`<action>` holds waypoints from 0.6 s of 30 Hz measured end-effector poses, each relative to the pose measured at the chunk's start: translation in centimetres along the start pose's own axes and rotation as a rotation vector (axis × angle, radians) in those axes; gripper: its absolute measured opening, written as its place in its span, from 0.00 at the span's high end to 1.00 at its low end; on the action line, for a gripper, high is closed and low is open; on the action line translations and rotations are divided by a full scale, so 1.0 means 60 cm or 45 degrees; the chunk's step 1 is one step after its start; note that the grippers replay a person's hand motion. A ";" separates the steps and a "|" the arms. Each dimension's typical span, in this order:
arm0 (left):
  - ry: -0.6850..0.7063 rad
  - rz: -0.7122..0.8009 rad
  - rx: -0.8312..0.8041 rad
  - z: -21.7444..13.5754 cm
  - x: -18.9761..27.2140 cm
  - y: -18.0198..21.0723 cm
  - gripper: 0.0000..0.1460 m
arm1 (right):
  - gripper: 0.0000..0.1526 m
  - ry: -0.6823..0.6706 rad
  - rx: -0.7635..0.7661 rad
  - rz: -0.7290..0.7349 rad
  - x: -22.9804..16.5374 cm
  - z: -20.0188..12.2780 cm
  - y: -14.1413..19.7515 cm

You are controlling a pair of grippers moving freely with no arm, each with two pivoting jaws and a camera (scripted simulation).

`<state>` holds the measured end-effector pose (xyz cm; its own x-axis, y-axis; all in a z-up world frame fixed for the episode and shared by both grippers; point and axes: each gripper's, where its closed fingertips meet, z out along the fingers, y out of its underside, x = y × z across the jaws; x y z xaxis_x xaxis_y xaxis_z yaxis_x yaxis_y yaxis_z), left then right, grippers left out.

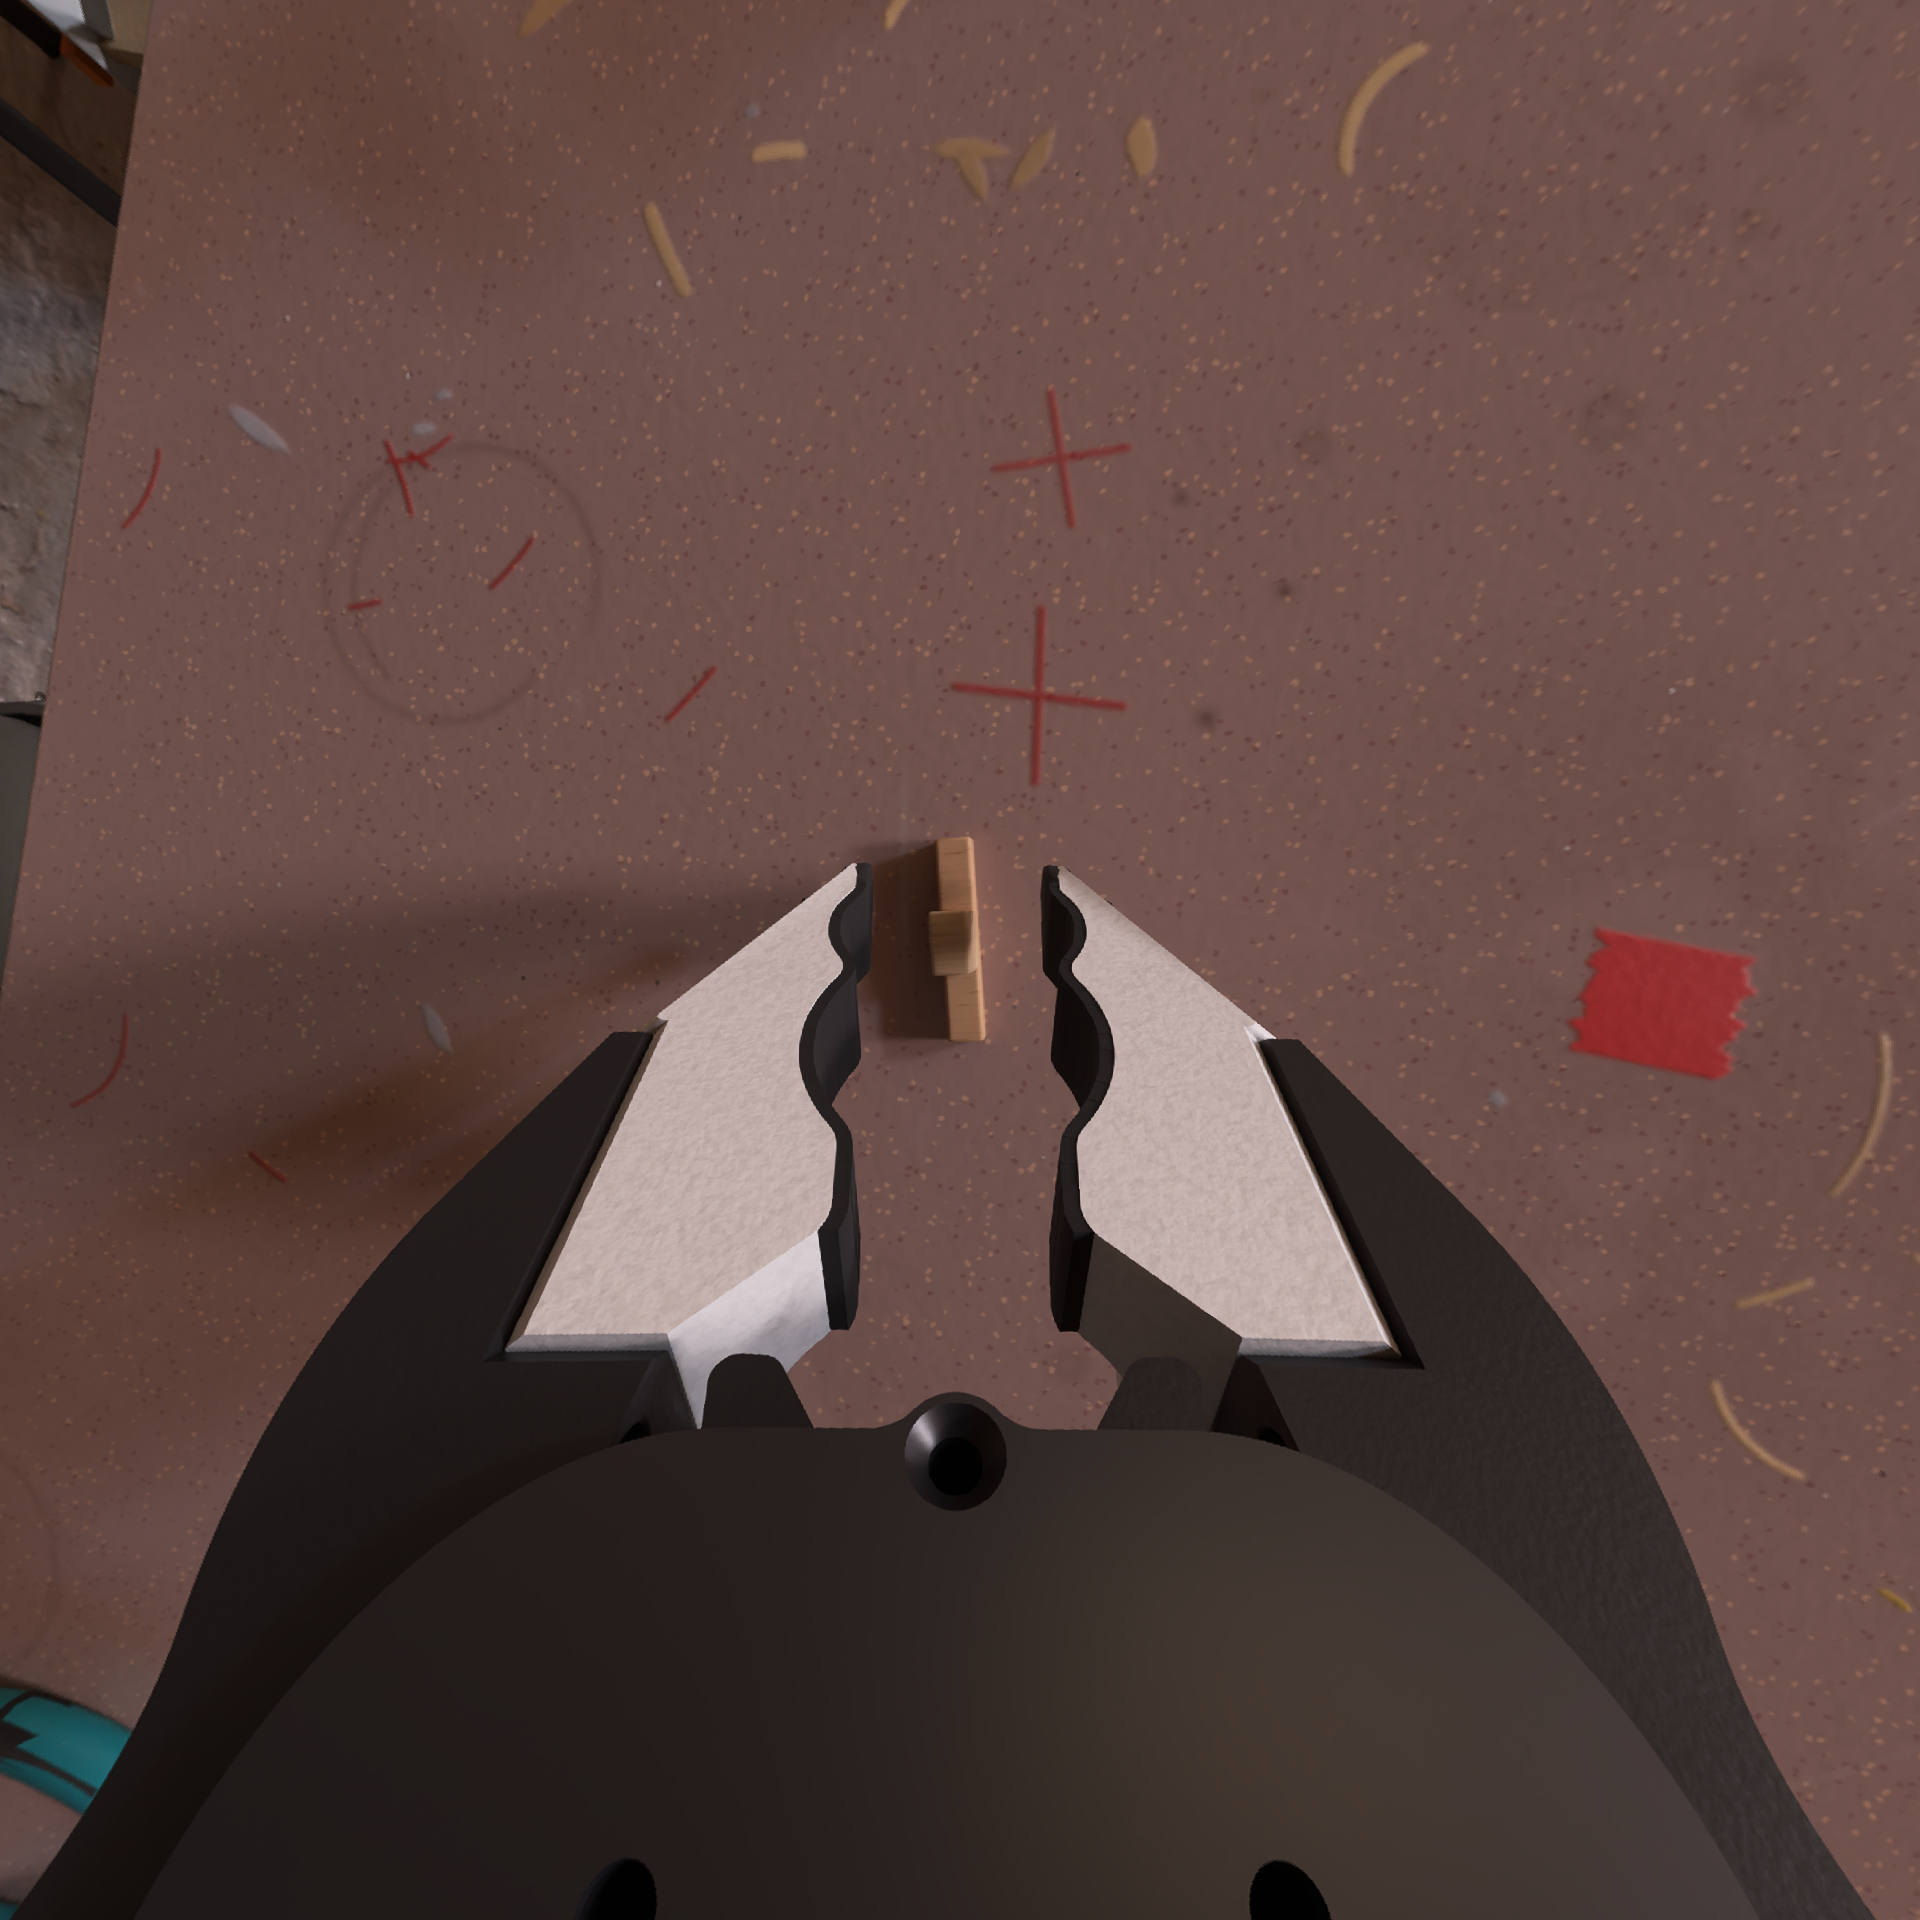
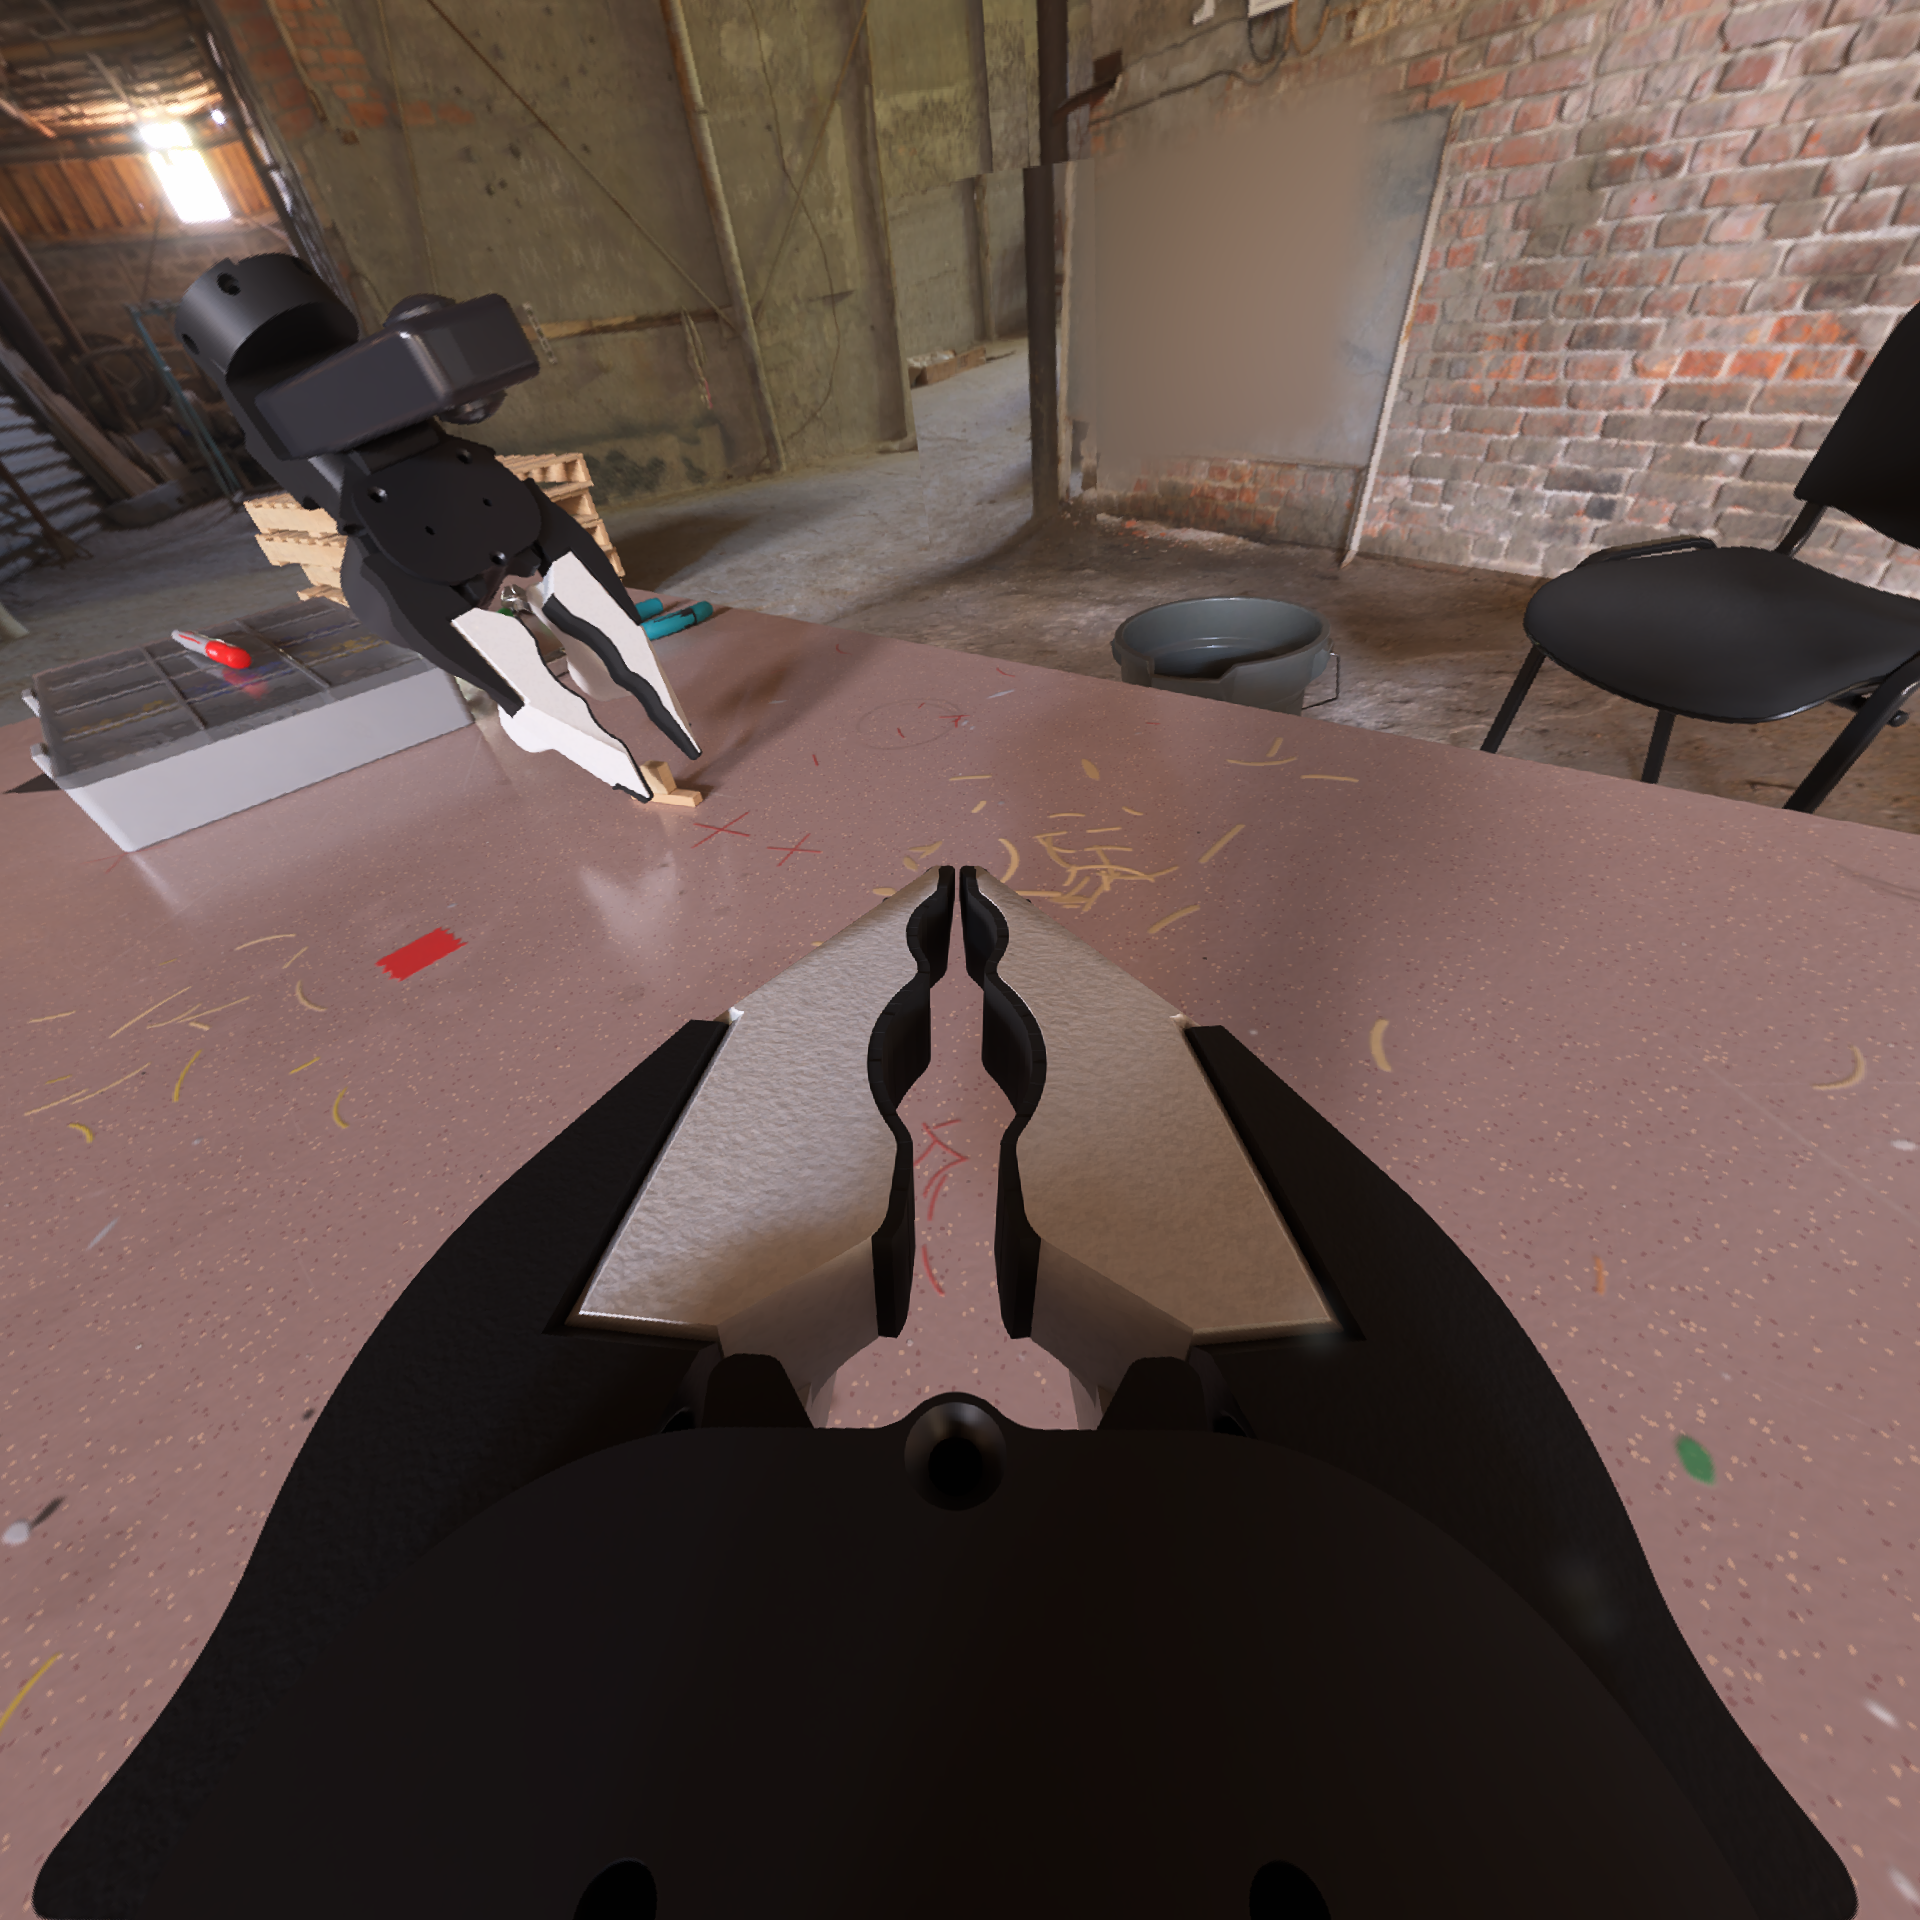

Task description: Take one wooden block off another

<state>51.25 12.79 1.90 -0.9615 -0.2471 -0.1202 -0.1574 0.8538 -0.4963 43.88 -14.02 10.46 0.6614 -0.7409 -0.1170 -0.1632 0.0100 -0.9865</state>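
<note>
A small wooden block (image 1: 954,941) sits on top of a long flat wooden block (image 1: 962,997) on the pinkish-brown table (image 1: 1351,623). My left gripper (image 1: 956,883) is open, pointing down, its fingertips on either side of the two blocks without touching them. In the right wrist view the left gripper (image 2: 665,774) hovers over the blocks (image 2: 673,788) at the table's far left. My right gripper (image 2: 954,878) is shut and empty, low over the middle of the table, well away from the blocks.
A white-and-grey case (image 2: 239,717) with a red marker (image 2: 213,649) on it lies at the far left. Red tape (image 1: 1660,1003) and red cross marks (image 1: 1039,694) are on the table. A grey bucket (image 2: 1221,649) and a black chair (image 2: 1725,634) stand beyond the far edge.
</note>
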 end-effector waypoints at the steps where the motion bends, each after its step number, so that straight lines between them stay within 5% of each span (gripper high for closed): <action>1: -0.002 0.005 -0.010 0.001 -0.003 0.002 0.78 | 1.00 -0.001 -0.002 -0.003 -0.001 0.000 0.001; 18: 0.152 0.032 -0.012 0.010 -0.004 0.005 0.87 | 0.99 -0.025 -0.033 0.014 -0.004 0.004 0.010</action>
<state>51.56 12.81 1.26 -0.9851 -0.1697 -0.0292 -0.1343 0.8634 -0.4863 43.81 -13.65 9.88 0.6737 -0.7275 -0.1300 -0.1893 0.0002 -0.9819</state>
